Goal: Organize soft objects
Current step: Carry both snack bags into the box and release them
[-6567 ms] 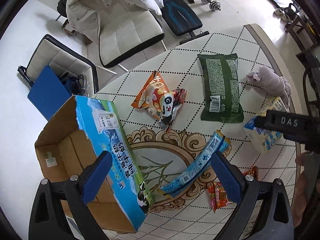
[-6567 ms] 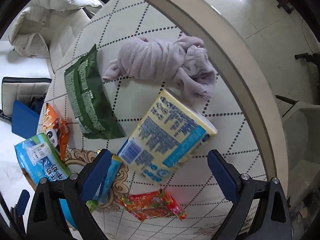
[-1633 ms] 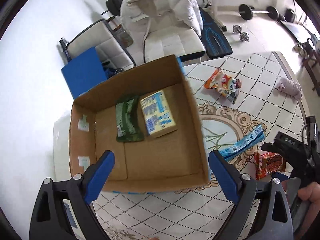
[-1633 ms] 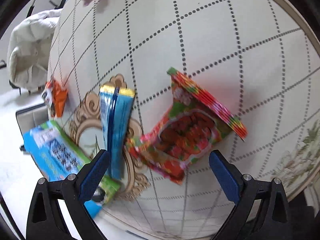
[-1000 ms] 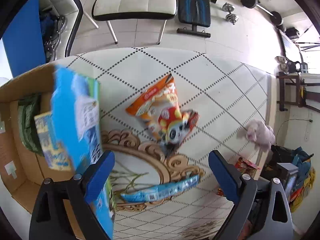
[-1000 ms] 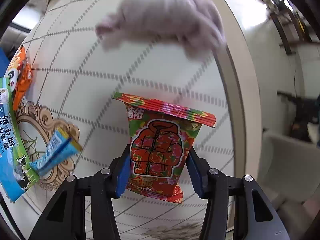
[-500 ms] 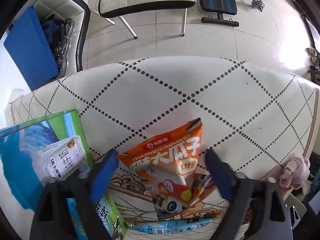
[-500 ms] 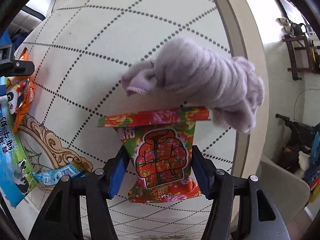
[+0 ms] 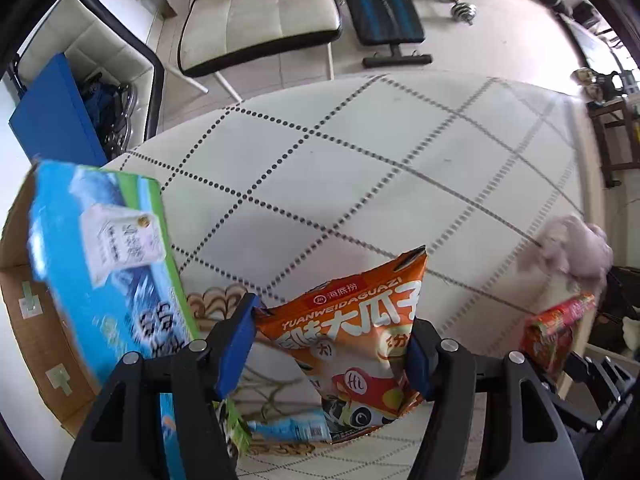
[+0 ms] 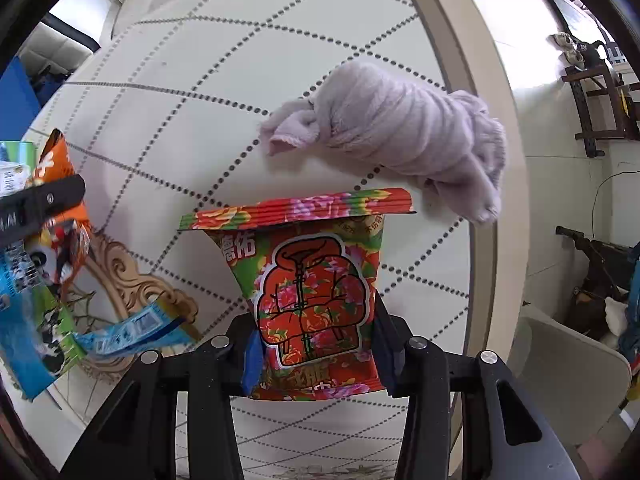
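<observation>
My left gripper (image 9: 332, 344) is shut on an orange sunflower-seed packet (image 9: 352, 320) and holds it above the round table (image 9: 320, 168). My right gripper (image 10: 316, 344) is shut on a red flowered snack packet (image 10: 316, 280), also in the left wrist view (image 9: 554, 332). A lilac plush cloth (image 10: 400, 128) lies near the table's right edge, just beyond the red packet. The cardboard box with a blue printed side (image 9: 104, 264) stands at the left. A long blue packet (image 10: 132, 332) lies on the table's gold ornament.
Beyond the table stand a cream chair (image 9: 256, 12), a second chair with a blue board (image 9: 52, 120), a weight bench (image 9: 384, 12) and dumbbells (image 9: 456, 0). The table's rim (image 10: 480, 160) runs close behind the lilac cloth.
My left gripper has closed on the orange packet and lifted it. My right gripper still holds the red packet, now a little nearer the lilac cloth.
</observation>
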`<act>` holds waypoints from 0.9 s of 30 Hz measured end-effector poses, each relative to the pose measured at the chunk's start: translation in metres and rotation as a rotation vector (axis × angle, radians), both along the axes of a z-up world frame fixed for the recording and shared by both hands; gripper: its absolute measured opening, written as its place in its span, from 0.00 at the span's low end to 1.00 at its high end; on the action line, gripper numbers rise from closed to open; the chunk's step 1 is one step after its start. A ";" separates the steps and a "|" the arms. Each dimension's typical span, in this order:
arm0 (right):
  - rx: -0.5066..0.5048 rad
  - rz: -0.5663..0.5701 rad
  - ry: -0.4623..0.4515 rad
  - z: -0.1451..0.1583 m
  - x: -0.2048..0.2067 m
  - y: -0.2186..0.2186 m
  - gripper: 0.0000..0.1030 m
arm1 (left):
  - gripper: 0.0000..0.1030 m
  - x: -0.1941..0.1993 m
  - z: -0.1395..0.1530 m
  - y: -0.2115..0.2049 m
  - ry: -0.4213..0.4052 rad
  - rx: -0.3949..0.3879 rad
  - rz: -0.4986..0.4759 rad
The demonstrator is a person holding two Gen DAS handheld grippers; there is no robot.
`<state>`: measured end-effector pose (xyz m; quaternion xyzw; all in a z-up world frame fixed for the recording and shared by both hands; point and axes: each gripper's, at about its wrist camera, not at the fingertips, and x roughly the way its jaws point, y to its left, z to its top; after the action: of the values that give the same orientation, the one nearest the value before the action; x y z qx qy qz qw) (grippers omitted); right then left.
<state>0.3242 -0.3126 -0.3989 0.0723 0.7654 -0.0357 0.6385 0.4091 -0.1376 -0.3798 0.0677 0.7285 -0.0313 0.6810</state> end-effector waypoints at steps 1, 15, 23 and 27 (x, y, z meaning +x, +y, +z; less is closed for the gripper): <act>0.015 0.001 -0.017 0.012 -0.005 0.003 0.46 | 0.61 -0.008 0.013 0.001 -0.018 -0.020 -0.003; 0.186 0.184 -0.265 0.183 -0.028 0.120 0.46 | 0.61 -0.087 0.187 0.138 -0.263 -0.160 0.085; 0.260 0.311 -0.246 0.198 -0.020 0.263 0.46 | 0.61 -0.095 0.205 0.280 -0.321 0.000 0.213; 0.257 0.314 -0.201 0.177 -0.012 0.314 0.46 | 0.61 -0.079 0.176 0.328 -0.280 0.059 0.245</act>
<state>0.3117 0.0017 -0.2215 0.0360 0.6980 0.1694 0.6949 0.3303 0.1908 -0.2040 0.0021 0.6301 0.0833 0.7721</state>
